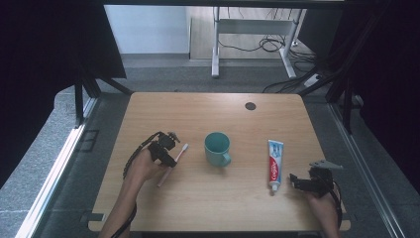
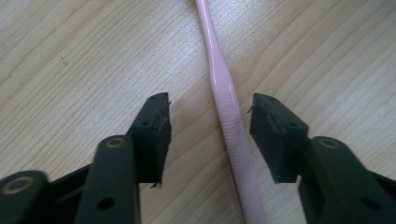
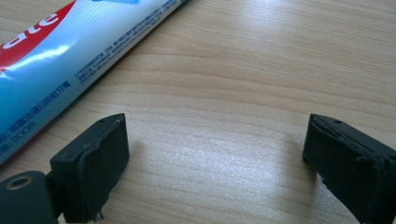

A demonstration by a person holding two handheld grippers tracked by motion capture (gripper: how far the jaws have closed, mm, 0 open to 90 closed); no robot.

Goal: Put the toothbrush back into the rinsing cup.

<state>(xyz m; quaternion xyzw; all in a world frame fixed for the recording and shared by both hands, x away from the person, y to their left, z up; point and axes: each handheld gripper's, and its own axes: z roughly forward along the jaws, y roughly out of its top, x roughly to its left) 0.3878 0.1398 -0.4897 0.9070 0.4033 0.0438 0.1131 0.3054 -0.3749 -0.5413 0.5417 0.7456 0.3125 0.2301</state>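
A pink toothbrush (image 1: 182, 151) lies slanted on the wooden table (image 1: 208, 206), left of a teal mug (image 1: 217, 148). My left gripper (image 1: 170, 161) is lowered over its handle. In the left gripper view the handle (image 2: 231, 126) runs between the jaws of my left gripper (image 2: 212, 99), nearer the right one, with a gap on each side, so the gripper is open. A white, blue and red toothpaste tube (image 1: 275, 161) lies right of the mug, cap toward me. My right gripper (image 1: 296, 181) rests open on the table just right of the cap. The tube (image 3: 56, 51) lies outside the left jaw of my right gripper (image 3: 215, 121).
A small dark round disc (image 1: 250, 105) sits near the table's far edge. Beyond the table are a grey floor, a white desk frame (image 1: 250, 29) and loose cables. Dark curtains hang at both sides.
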